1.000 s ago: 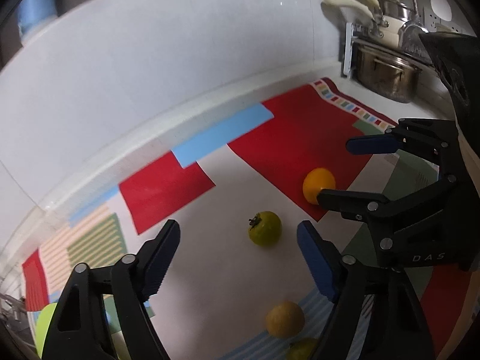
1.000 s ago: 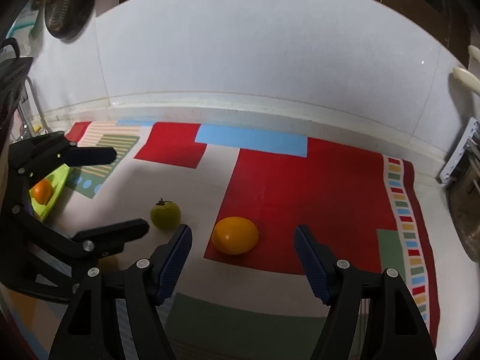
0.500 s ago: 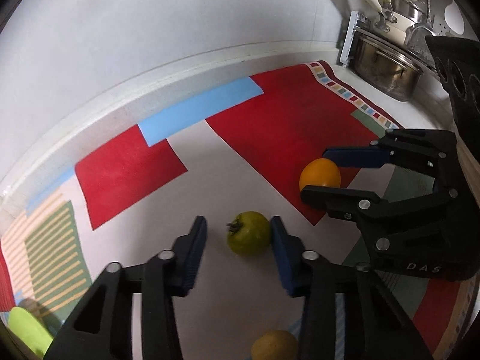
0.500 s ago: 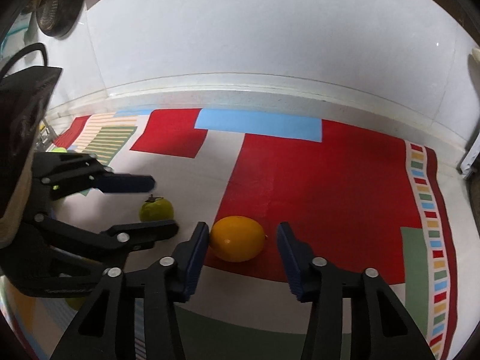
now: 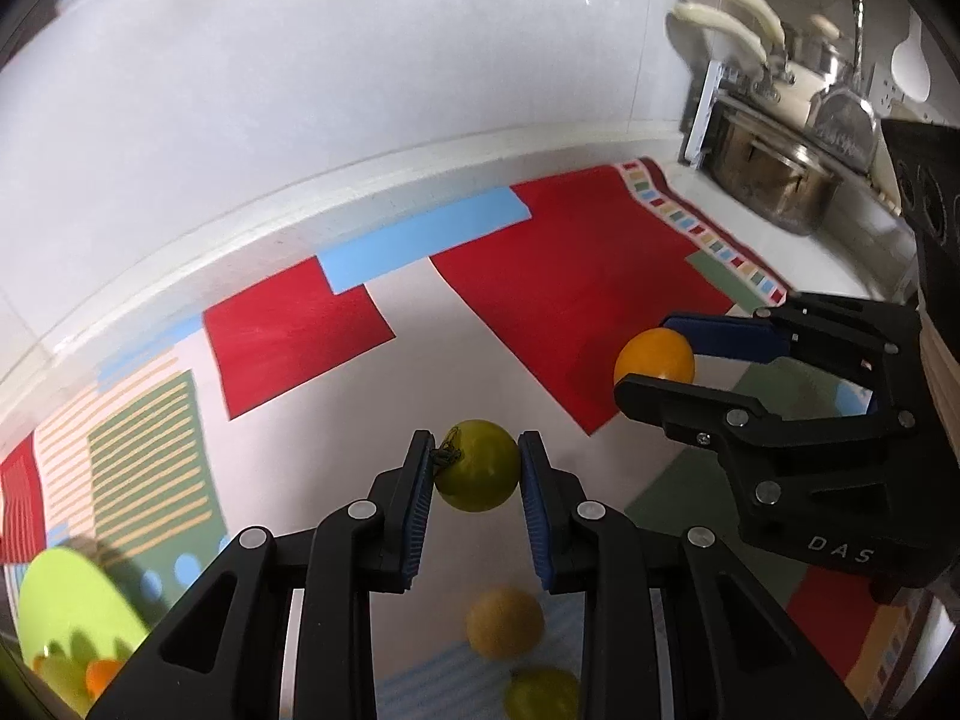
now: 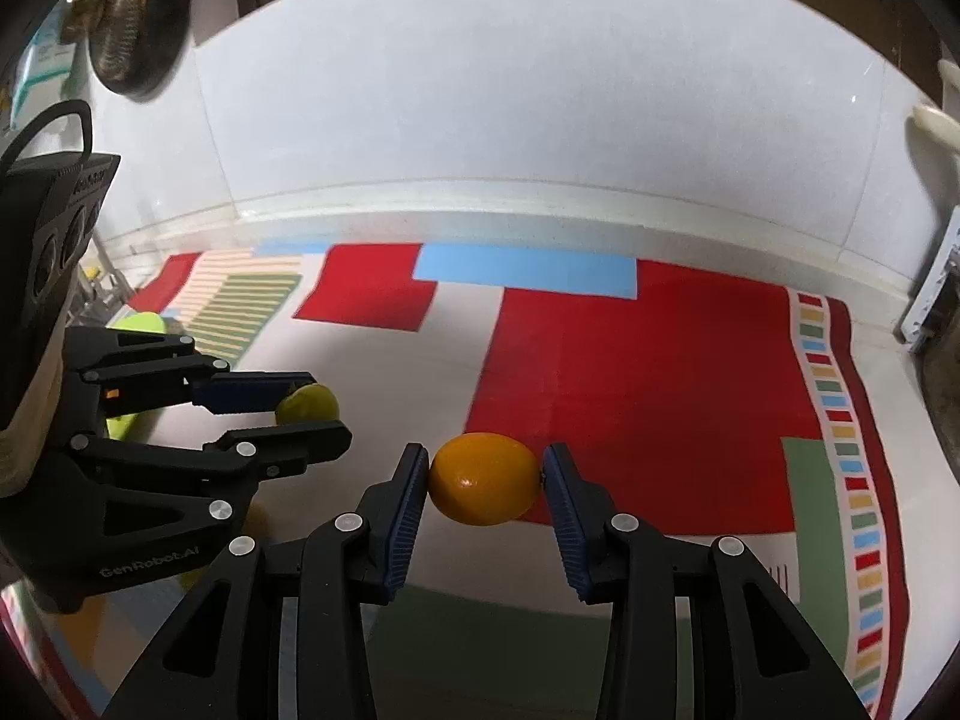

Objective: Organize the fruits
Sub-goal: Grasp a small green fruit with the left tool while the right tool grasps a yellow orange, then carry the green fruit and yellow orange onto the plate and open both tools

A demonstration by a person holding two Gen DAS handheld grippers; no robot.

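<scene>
My left gripper is shut on a green fruit with a dark stem, both pads touching its sides. My right gripper is shut on an orange fruit at the edge of the red patch of the mat. In the left wrist view the right gripper holds the orange fruit. In the right wrist view the left gripper holds the green fruit. A lime-green plate at the lower left holds small fruits.
A patterned mat covers the counter. Two yellowish fruits lie below my left gripper. A steel pot and rack stand at the far right. A white wall runs behind the counter.
Both grippers moved forward and closed: the left onto the green fruit, the right onto the orange fruit. A second ago both were wide open and behind the fruits.
</scene>
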